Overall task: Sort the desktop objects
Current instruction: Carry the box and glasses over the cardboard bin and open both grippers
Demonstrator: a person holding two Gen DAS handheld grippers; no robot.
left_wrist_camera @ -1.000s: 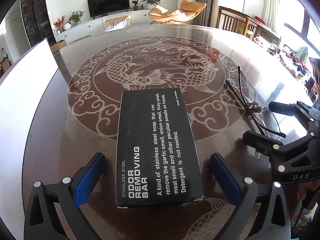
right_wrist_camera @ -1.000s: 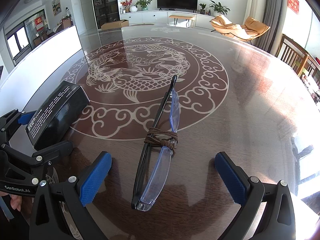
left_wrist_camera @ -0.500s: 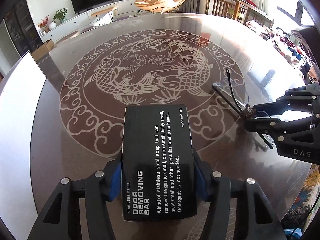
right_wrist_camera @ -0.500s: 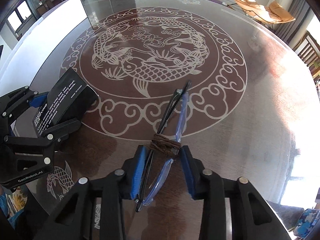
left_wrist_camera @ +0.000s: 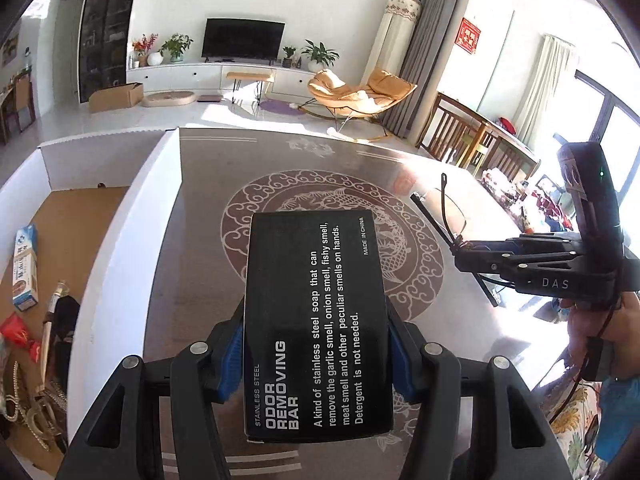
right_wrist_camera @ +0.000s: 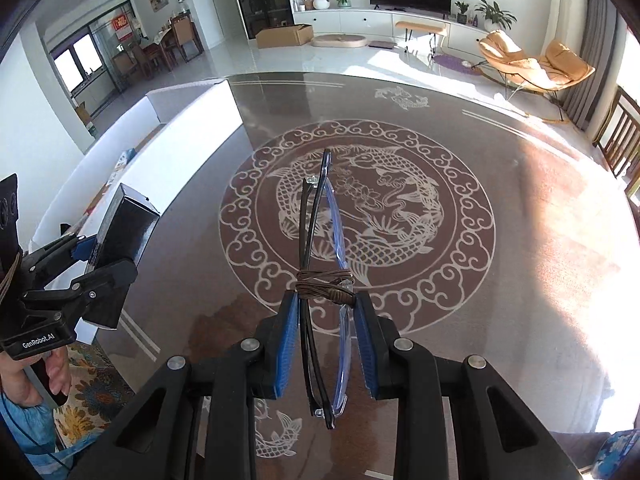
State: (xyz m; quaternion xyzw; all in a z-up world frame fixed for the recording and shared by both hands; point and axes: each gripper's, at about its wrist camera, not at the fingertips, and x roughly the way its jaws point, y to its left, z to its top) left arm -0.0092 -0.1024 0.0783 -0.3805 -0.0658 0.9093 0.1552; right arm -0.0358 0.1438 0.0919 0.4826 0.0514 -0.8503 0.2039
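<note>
My left gripper [left_wrist_camera: 316, 344] is shut on a black box [left_wrist_camera: 316, 320] printed "odor removing bar" and holds it in the air above the table. It also shows in the right wrist view [right_wrist_camera: 120, 228], at the far left. My right gripper [right_wrist_camera: 325, 320] is shut on folded glasses [right_wrist_camera: 320, 240] tied with brown cord, lifted off the table. The glasses also show in the left wrist view [left_wrist_camera: 444, 216], at the right, in the right gripper [left_wrist_camera: 460, 246].
A white-walled cardboard box [left_wrist_camera: 152, 216] stands at the table's left; it holds a toothpaste carton [left_wrist_camera: 24, 268], a red packet [left_wrist_camera: 16, 336] and other small items. The brown glass table [right_wrist_camera: 520, 280] bears a fish pattern. Chairs stand beyond its right edge.
Both grippers went from open to shut, the left on the black box and the right on the glasses. Both then lifted their objects off the table.
</note>
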